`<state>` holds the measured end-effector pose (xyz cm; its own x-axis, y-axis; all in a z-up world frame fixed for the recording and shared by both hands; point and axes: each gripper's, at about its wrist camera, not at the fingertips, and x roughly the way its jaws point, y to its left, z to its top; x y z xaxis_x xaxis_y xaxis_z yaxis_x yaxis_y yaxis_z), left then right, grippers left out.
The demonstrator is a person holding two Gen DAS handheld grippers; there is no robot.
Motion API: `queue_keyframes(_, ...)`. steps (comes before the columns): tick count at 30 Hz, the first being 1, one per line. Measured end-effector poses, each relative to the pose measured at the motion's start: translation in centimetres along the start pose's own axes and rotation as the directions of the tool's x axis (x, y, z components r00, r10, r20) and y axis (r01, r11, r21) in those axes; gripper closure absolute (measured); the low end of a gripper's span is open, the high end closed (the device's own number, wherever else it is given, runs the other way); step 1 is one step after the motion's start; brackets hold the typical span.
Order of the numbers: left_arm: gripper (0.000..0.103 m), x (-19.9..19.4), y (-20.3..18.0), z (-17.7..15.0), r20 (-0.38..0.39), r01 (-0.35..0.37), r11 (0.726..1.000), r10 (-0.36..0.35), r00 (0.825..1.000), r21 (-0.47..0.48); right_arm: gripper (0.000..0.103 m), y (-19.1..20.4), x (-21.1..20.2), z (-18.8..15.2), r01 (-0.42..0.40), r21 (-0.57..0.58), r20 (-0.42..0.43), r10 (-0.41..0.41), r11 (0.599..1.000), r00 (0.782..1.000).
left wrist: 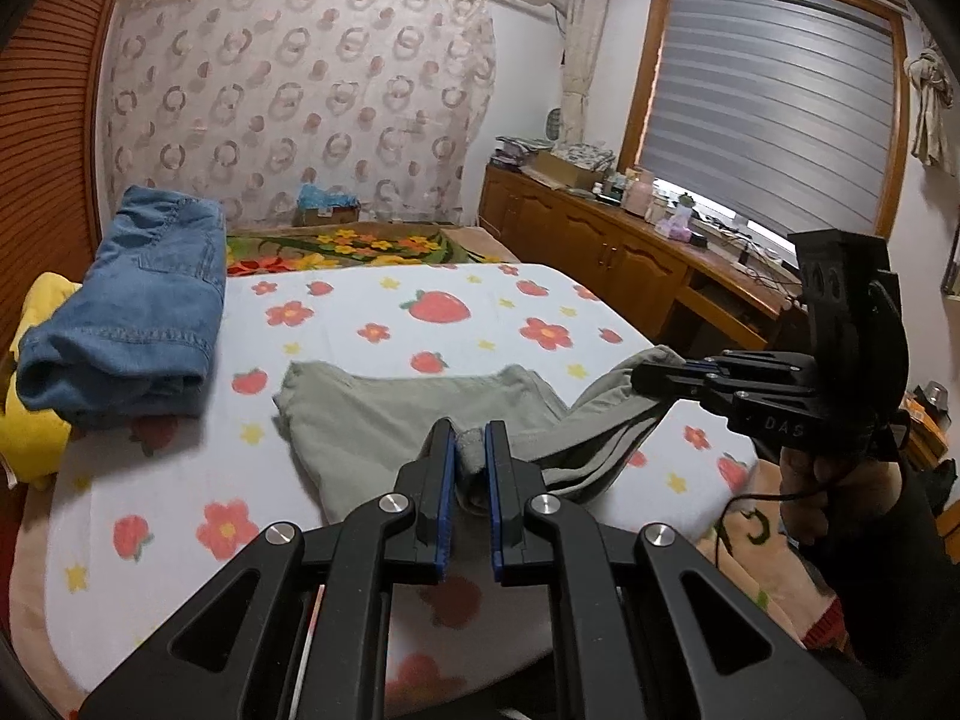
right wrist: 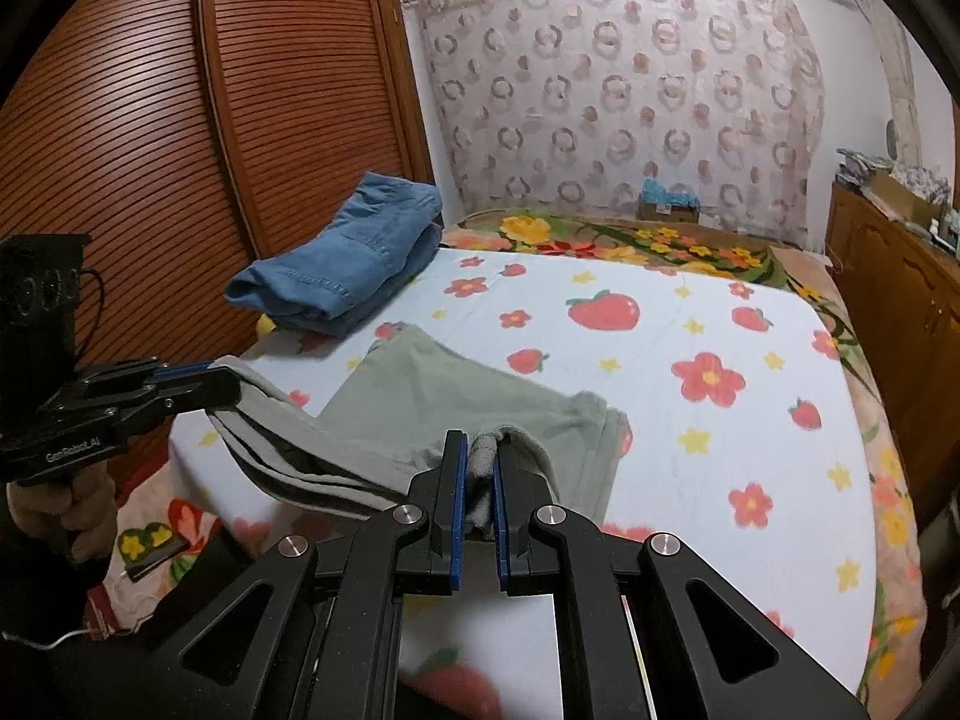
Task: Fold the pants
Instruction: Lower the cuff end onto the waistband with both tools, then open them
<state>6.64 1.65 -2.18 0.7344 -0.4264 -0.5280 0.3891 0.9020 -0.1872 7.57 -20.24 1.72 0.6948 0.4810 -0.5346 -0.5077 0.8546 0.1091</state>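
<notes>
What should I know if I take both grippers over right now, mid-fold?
Left gripper: shut on a bunched edge of the grey-green pants.
Right gripper: shut on another edge of the same pants, held up beside the left.
Pants: near edge lifted, the rest lying on the strawberry-print sheet.
Done: folded blue jeans lie at the sheet's far left, on something yellow.
Left: lay the held edge over, probably forward, release, and fold the pants smaller.

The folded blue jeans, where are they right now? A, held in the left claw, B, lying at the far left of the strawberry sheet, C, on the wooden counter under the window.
B: the folded blue jeans lie on the far left of the strawberry sheet, untouched, while both claws grip the green pants.
</notes>
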Motion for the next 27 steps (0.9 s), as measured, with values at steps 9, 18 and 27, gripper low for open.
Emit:
queue_keyframes(9,0.092,2.0,1.5,1.7,0.016,-0.028,1.000,0.028,0.999,-0.013,0.096,-0.9,4.1,2.4,0.037,0.005,-0.010,-0.036,0.999,0.999)
queue_keyframes(18,0.092,4.6,3.0,1.7,-0.016,-0.066,0.997,0.065,0.998,-0.028,0.096,-1.3,7.8,3.2,0.052,0.009,-0.060,-0.052,0.999,0.997)
queue_keyframes(27,0.092,5.3,3.2,1.0,-0.043,-0.094,0.995,0.093,0.995,-0.026,0.096,-1.3,9.8,3.3,0.050,0.014,-0.106,-0.048,0.999,0.993)
